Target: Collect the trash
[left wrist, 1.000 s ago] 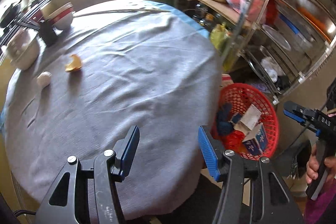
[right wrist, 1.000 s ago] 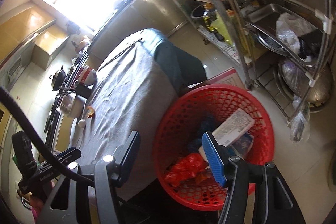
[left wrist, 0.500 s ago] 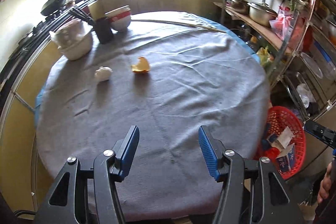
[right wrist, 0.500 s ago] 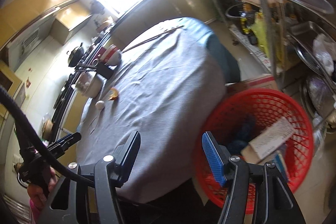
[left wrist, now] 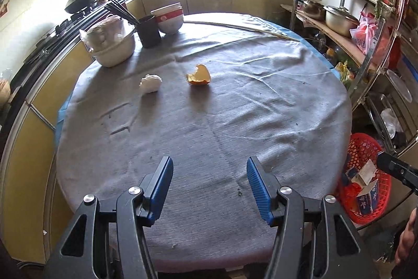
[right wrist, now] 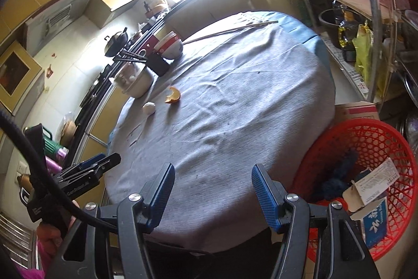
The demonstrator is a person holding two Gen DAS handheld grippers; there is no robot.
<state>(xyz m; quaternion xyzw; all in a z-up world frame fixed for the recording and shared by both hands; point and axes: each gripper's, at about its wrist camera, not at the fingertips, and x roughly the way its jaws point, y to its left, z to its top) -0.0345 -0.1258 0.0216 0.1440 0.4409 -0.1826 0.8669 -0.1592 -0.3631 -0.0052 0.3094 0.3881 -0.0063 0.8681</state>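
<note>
An orange peel (left wrist: 198,75) and a crumpled white tissue (left wrist: 150,83) lie on the grey tablecloth (left wrist: 222,122), far from both grippers. They also show in the right wrist view, the peel (right wrist: 173,95) and the tissue (right wrist: 149,107). A red mesh basket (right wrist: 376,137) with cartons and wrappers stands on the floor at the table's right; it also shows in the left wrist view (left wrist: 363,145). My left gripper (left wrist: 209,187) is open and empty over the near table edge. My right gripper (right wrist: 213,192) is open and empty near the basket.
A white bowl with a bag (left wrist: 112,46), a black chopstick cup (left wrist: 148,30) and stacked red-white bowls (left wrist: 168,17) stand at the back left. A long stick (left wrist: 243,28) lies at the far edge. A metal rack (left wrist: 365,25) stands at the right.
Both grippers have swung away from the red basket toward the table. The peel and tissue have come nearer the middle of both views. Both stay open.
</note>
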